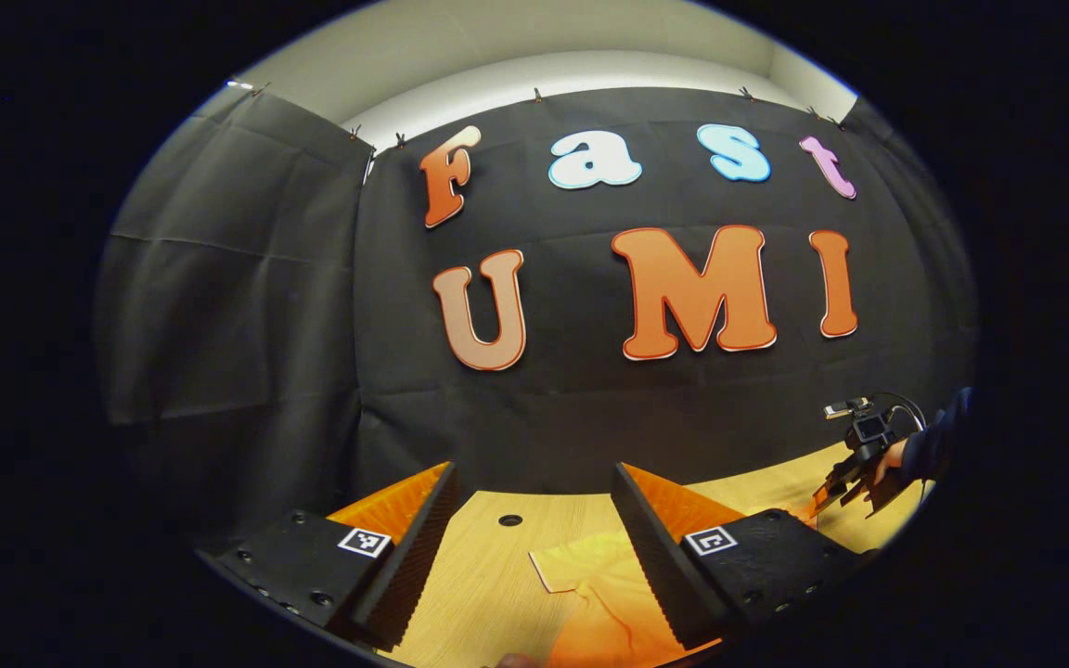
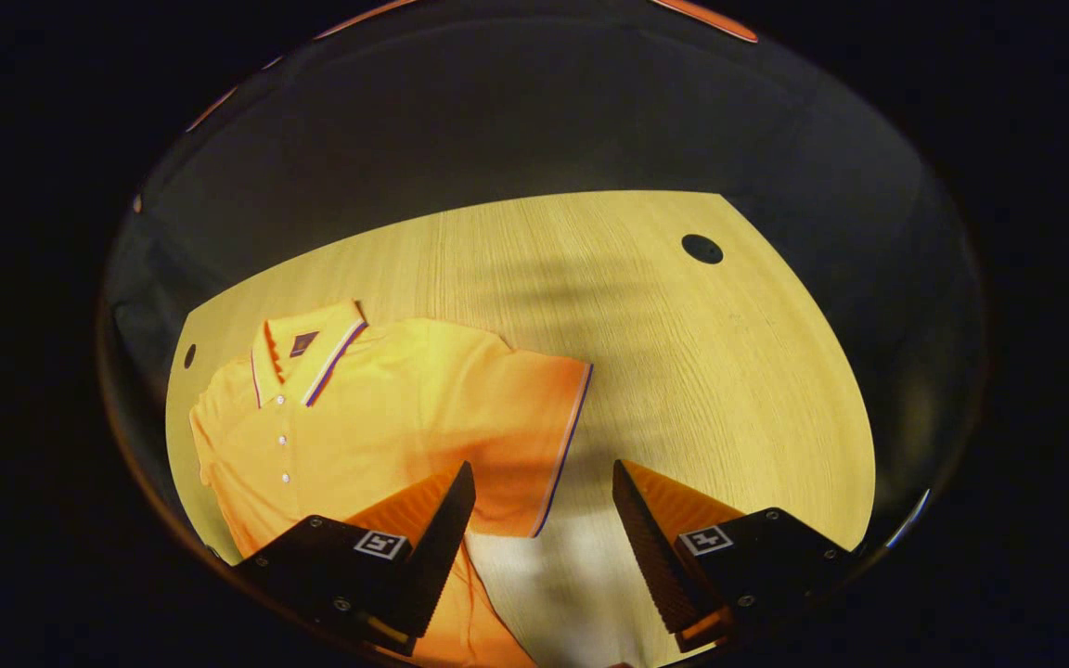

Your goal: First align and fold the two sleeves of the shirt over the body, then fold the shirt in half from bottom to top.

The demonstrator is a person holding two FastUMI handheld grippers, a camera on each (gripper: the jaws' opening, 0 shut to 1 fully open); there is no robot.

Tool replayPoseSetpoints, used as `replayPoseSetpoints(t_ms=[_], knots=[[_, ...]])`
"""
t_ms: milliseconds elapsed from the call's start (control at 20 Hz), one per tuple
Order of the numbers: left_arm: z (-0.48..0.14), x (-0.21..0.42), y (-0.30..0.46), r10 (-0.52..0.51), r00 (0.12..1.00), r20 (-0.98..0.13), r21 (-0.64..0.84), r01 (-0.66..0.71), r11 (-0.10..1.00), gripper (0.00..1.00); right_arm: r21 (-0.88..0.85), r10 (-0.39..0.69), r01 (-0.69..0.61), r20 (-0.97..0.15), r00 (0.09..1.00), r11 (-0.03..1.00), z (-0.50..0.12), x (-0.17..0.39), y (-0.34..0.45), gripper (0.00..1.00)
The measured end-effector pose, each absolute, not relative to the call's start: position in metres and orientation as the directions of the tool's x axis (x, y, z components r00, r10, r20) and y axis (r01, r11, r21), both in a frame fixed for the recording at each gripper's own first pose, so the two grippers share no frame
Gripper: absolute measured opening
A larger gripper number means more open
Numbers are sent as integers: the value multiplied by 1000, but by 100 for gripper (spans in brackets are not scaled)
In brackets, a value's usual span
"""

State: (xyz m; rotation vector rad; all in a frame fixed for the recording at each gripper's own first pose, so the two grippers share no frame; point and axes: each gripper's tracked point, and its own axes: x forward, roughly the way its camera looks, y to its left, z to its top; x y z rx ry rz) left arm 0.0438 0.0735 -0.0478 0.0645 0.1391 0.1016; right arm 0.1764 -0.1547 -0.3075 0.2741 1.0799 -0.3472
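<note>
An orange polo shirt (image 2: 377, 417) lies flat on the wooden table (image 2: 683, 390), collar (image 2: 307, 357) to the upper left, buttons down the front. Its short sleeve (image 2: 525, 436) with a striped cuff spreads out sideways. My right gripper (image 2: 544, 473) hovers open above the sleeve's cuff edge, holding nothing. In the left gripper view, my left gripper (image 1: 534, 473) stands open low over the table, with a sleeve of the shirt (image 1: 590, 594) lying under and between its fingers. The right gripper (image 1: 845, 487) also appears there at the far right, held by a hand in a dark sleeve.
The table has small round holes (image 2: 701, 249) (image 1: 510, 520) near its far edge. Black cloth walls close the booth behind and beside the table. Bare wood stretches to the right of the shirt in the right gripper view.
</note>
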Motion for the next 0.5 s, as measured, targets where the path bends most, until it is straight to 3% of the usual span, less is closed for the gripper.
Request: replayPoseSetpoints(t_ms=[250,300,450,500], knots=[[-54,35,71,153,973,-174,109,-135,985,99,47,-101,414,-939,327,909,-334,188,-153,82],[-56,33,72,160,970,-183,115,-140,983,99,53,-85,413,-947,310,909,-339,188,-151,76],[-63,28,70,173,962,-211,133,-147,980,99,80,-28,418,-969,246,905,-358,184,-140,86],[-66,27,70,175,961,-216,138,-148,979,100,50,-47,404,-973,227,913,-361,182,-143,81]])
